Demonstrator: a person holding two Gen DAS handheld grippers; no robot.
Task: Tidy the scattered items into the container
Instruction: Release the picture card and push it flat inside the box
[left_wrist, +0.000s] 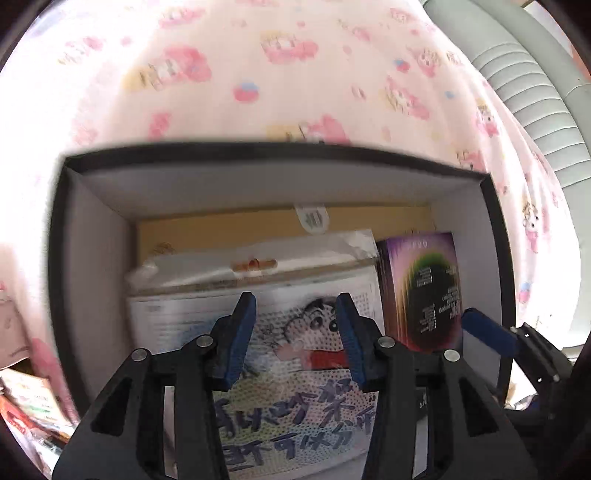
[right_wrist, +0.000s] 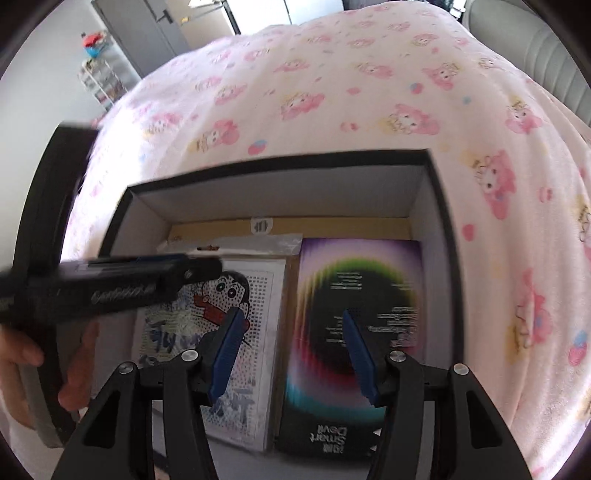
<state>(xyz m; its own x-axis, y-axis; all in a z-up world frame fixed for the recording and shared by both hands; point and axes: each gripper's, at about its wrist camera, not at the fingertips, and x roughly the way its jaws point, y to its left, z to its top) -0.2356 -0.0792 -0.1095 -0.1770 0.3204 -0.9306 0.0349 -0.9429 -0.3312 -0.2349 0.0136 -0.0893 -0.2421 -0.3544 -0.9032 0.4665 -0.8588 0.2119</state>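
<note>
A black box with white inner walls (left_wrist: 96, 236) (right_wrist: 439, 229) stands on the bed. Inside lie a cartoon-print pack (left_wrist: 295, 332) (right_wrist: 255, 295), a purple-and-rainbow box (left_wrist: 424, 280) (right_wrist: 354, 280), a clear bag (left_wrist: 258, 251) and a tan flat box (left_wrist: 221, 225) under them. My left gripper (left_wrist: 295, 339) is open and empty above the cartoon pack. My right gripper (right_wrist: 291, 350) is open and empty above the purple box. The left gripper's body (right_wrist: 110, 284) crosses the right wrist view at the left.
A pink cartoon-print blanket (right_wrist: 332, 92) covers the bed around the box. A grey padded headboard (left_wrist: 524, 92) is at the upper right. Loose packets (left_wrist: 26, 406) lie at the lower left. A hand holds a black lid (right_wrist: 44, 229) at the left.
</note>
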